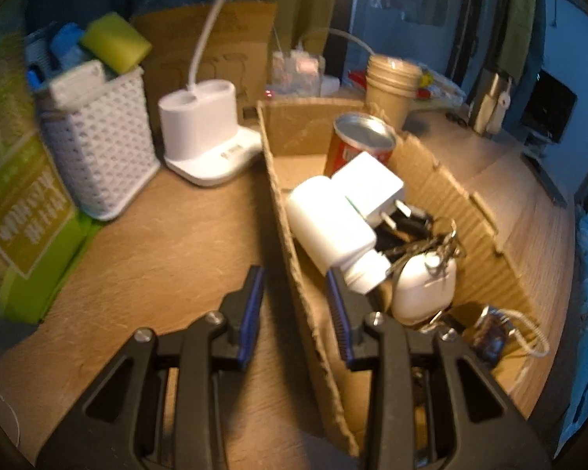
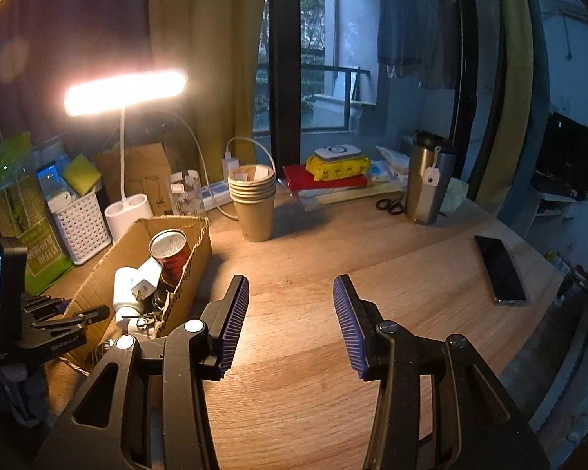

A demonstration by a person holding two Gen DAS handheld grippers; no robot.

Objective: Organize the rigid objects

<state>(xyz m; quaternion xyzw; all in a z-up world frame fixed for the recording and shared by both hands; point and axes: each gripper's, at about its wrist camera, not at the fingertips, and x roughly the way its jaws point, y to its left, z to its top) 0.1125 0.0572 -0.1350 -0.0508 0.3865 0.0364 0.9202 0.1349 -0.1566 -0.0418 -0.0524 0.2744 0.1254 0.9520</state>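
left gripper: jaws set narrow but apart, nothing clamped. The cardboard box's near wall runs up between the two blue pads; I can't tell if either pad touches it.
right gripper: jaws parted and widening, nothing between them, only bare desk below.
cardboard box: open-topped, at 1 o'clock from the left gripper; in the right wrist view it sits at 10 o'clock from the right gripper.
box contents: white bottle lying on its side, white plug adapter touching it at 1 o'clock, red can upright at the far end, white mouse-like case at the near end with a tangle of keys over it (dark items underneath too blurred to name).
phone: flat on the desk at 2 o'clock from the right gripper, well apart from the box.
paper cups: a nested stack, upright, at 12 o'clock, just beyond the box's far end.
steel tumbler: upright at 1 o'clock, scissors just beside its base.
desk lamp: lit, base at 11 o'clock from the left gripper, next to the white basket.
far edge: red and yellow packs stacked by the window.
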